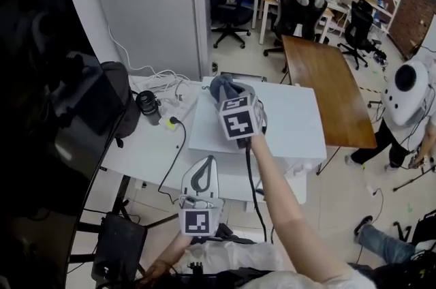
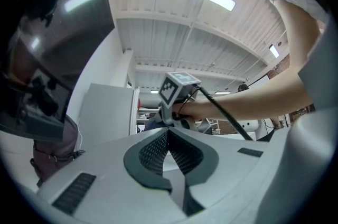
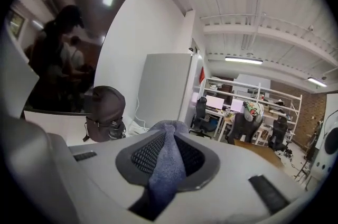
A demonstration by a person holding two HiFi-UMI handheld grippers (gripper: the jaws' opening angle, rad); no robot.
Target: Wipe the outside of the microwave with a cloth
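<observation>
A blue-grey cloth point(image 1: 223, 84) is pinched in my right gripper point(image 1: 230, 95), which hangs above the white table point(image 1: 300, 118). In the right gripper view the cloth point(image 3: 166, 165) runs between the ribbed pads and bunches past the tips of the right gripper point(image 3: 168, 136). The dark glossy microwave face point(image 1: 41, 117) fills the left of the head view and reflects the room point(image 3: 58, 54). My left gripper point(image 1: 202, 175) is low by the table's near edge, its jaws meeting at the tip with nothing in them point(image 2: 169, 132).
A black backpack point(image 1: 117, 98), a black cylinder point(image 1: 148, 107) and white cables point(image 1: 170, 83) lie at the table's left end. A grey partition point(image 1: 153, 8) stands behind. A brown wooden tabletop point(image 1: 327, 86) and a person point(image 1: 402, 107) are at the right.
</observation>
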